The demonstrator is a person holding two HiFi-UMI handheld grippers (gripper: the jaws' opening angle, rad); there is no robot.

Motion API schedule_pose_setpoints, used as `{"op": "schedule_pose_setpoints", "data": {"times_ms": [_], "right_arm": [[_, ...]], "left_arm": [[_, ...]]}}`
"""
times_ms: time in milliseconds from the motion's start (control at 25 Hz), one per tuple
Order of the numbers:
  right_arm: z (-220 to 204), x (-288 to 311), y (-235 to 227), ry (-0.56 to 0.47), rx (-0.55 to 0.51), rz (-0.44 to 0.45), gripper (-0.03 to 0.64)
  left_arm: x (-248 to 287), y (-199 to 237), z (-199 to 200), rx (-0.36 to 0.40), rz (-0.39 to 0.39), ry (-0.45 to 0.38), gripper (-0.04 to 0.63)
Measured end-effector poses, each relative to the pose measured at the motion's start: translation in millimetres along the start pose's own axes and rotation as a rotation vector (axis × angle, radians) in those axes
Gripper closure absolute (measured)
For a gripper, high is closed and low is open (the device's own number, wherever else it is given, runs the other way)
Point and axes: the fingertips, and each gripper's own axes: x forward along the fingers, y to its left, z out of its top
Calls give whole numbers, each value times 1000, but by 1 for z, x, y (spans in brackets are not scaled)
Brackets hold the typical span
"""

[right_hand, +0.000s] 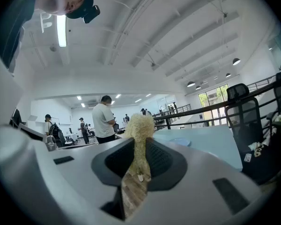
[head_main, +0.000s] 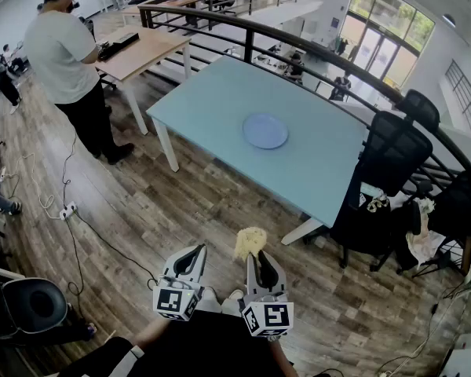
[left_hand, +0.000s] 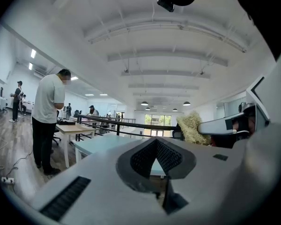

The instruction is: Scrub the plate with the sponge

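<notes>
A round pale-blue plate (head_main: pixel 265 130) lies flat near the middle of the light-blue table (head_main: pixel 220 104), well ahead of both grippers. My right gripper (head_main: pixel 255 259) is shut on a fluffy yellowish sponge (head_main: pixel 250 242), held over the wooden floor short of the table. In the right gripper view the sponge (right_hand: pixel 139 125) is pinched between the jaws, and the plate (right_hand: pixel 180 141) shows small on the table beyond. My left gripper (head_main: pixel 191 259) is beside it, shut and holding nothing. The left gripper view shows the sponge (left_hand: pixel 193 128) off to the right.
A person in a white shirt (head_main: pixel 67 53) stands by a wooden desk (head_main: pixel 137 49) left of the table. Black office chairs (head_main: pixel 392 151) and a railing (head_main: pixel 314 49) line the far right side. Cables and a power strip (head_main: pixel 67 209) lie on the floor; another black chair (head_main: pixel 31 305) is at bottom left.
</notes>
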Motion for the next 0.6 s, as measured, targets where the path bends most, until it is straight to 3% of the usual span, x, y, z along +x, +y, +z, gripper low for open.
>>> {"op": "schedule_pose_setpoints", "data": {"times_ms": [600], "right_arm": [[4,-8,-4,-23,-20,-61,545]], "left_arm": [[15,-10,1,15,-72,-14,594]]}}
